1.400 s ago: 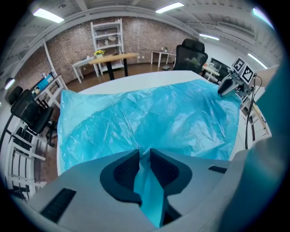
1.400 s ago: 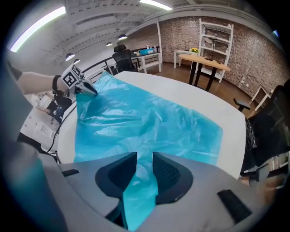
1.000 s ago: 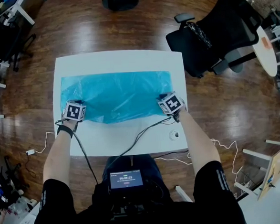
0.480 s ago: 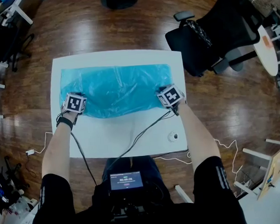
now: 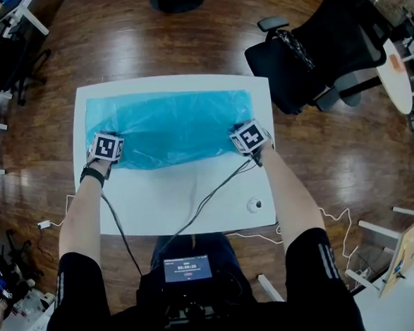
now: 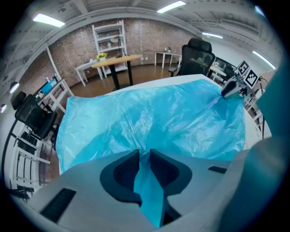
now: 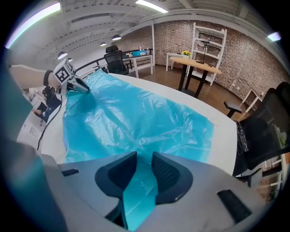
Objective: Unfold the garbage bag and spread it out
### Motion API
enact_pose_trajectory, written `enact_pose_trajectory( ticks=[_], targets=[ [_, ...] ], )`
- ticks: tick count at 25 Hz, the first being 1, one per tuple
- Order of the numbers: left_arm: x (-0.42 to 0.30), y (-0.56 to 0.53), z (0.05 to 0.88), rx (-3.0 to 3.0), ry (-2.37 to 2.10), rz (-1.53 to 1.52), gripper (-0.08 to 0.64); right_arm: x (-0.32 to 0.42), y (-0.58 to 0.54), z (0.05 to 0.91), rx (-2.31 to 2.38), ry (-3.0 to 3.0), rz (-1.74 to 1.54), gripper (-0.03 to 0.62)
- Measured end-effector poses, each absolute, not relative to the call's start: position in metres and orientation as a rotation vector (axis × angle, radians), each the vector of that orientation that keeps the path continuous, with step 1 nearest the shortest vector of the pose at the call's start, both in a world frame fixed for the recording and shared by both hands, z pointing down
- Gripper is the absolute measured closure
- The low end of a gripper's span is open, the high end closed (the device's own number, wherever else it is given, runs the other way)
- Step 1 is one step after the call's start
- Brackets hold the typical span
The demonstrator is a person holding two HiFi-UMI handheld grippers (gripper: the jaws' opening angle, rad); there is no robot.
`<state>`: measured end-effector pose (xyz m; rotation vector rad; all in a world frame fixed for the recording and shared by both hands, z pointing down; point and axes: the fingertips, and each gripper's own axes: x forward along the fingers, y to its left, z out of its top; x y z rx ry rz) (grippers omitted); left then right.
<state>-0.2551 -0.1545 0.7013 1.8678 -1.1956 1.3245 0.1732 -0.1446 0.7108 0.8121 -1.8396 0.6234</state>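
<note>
left gripper: jaws nearly together, pinching the near left corner of the blue garbage bag. right gripper: jaws slightly wider, film clamped between them at the near right corner. bag lies spread over the far half of the white table.

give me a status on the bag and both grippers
Left gripper and right gripper shut on blue bag, near corners. Bag spread across white table. Nothing in the way.

two grippers, one blue garbage bag and one white table.
</note>
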Motion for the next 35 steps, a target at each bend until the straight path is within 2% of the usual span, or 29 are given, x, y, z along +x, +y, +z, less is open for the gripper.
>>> enact_pose_trajectory(
  ticks=[16,26,35],
  targets=[
    [-0.249,-0.178,0.696,1.876,-1.209,1.301,0.477,0.179,-0.166,0.715,0.823,-1.822,0.63,0.452],
    [-0.252,-0.207,0.65,1.979,-1.28,1.255,0.477,0.175,-0.166,0.712,0.837,-1.834,0.639,0.449],
    [-0.28,-0.239,0.657,1.924,-1.308,1.334,0.314,0.185,-0.163,0.72,0.836,-1.803,0.633,0.449]
  ],
)
